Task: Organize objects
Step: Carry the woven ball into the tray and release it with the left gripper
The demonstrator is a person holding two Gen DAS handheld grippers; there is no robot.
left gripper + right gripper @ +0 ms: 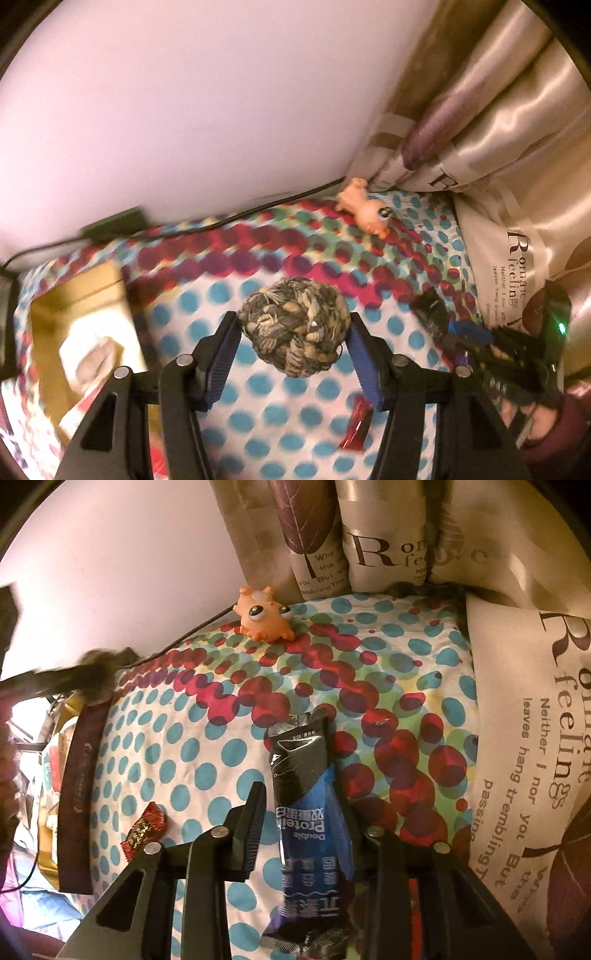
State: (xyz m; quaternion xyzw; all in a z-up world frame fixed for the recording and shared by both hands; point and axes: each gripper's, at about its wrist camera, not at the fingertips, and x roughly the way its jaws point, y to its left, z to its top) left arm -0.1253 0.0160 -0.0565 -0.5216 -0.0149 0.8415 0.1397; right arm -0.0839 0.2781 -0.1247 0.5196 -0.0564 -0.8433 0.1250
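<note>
A woven rope ball [295, 325], grey and tan, hangs above the dotted bedspread [258, 387] with my left gripper [292, 318] shut on it, both blue pads pressing its sides. In the right wrist view a black and blue protein bar [306, 812] lies lengthwise between the fingers of my right gripper [301, 794]. A strip of bedspread shows between the left pad [256, 830] and the wrapper, so the jaws stand open. The bar hides the right finger. An orange big-eyed toy [264, 618] sits at the far edge of the bed. A red candy [142, 829] lies left of the right gripper.
A gold box [74, 314] holding white and red items stands at the left of the bed. Printed curtains [535, 720] hang along the right and far sides, with a pale wall [184, 110] behind. A black cable [221, 218] runs along the wall edge.
</note>
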